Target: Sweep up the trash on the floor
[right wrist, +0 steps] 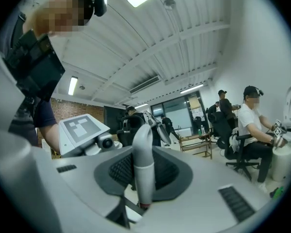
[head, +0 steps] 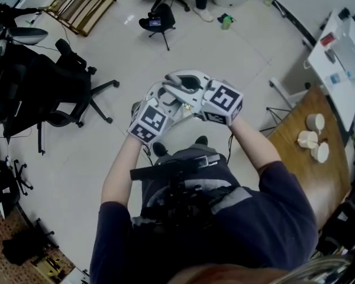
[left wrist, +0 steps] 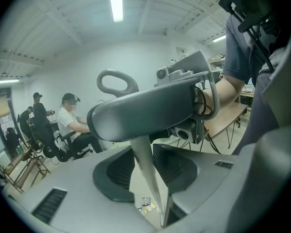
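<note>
Holding two handles up before the chest.
Head view: the left gripper (head: 163, 99) and the right gripper (head: 192, 90) are raised close together above the pale floor (head: 236, 58). Left gripper view: its jaws clench a thin pale pole (left wrist: 141, 154) under a grey looped grip (left wrist: 145, 113); small yellow trash (left wrist: 148, 206) lies on the floor below. Right gripper view: its jaws clench an upright white handle (right wrist: 143, 159) with a grey top.

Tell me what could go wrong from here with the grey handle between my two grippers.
The grey handle is up high over the floor, with the left gripper and right gripper crowded around it; only a thin part lies between the left jaws, so it might slip and drop. The office chair stands near and could snag a sweeping stroke.
</note>
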Tool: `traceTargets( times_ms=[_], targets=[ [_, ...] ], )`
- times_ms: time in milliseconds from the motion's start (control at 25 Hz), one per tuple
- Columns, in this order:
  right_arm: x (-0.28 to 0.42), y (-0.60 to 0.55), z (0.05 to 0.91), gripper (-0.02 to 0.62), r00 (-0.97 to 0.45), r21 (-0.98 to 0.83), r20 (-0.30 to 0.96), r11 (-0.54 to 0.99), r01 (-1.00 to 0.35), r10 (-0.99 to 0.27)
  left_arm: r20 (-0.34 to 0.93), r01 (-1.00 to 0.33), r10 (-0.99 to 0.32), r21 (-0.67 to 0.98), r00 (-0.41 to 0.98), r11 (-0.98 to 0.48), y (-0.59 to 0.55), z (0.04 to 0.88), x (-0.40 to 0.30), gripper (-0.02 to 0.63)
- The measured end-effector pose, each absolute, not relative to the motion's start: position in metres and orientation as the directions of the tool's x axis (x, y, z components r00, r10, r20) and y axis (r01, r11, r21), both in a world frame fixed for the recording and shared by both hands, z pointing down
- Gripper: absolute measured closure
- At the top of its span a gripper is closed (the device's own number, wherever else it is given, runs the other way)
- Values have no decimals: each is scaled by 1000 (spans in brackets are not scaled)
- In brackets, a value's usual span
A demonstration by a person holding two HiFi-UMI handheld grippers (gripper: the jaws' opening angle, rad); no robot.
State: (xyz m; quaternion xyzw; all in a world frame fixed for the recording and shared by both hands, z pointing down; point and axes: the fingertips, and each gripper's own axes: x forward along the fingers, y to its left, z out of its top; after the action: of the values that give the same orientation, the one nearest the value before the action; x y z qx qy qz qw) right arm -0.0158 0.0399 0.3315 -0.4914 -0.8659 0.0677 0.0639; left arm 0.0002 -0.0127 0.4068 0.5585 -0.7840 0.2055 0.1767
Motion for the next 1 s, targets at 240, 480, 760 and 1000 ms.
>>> traceTargets(
  times_ms=[240, 480, 760, 1000],
  targets=[
    [-24, 80, 313, 509, -470, -139, 50, 472, 870, 881, 433, -941, -837, -102, -335, 323, 26, 384, -10, 488],
    [-29, 138, 290, 509, -437, -95, 54, 441, 893, 898, 358, -928, -860, -64, -364, 366, 79, 362, -20, 494],
    [-30, 216, 265, 512, -320, -38, 84, 324, 945, 944, 221, -910, -887, -9, -405, 413, 153, 332, -30, 495],
    [-28, 285, 258, 512, -244, -43, 101, 249, 968, 965, 103, -882, -888, 115, -447, 457, 232, 313, -29, 494]
  ],
)
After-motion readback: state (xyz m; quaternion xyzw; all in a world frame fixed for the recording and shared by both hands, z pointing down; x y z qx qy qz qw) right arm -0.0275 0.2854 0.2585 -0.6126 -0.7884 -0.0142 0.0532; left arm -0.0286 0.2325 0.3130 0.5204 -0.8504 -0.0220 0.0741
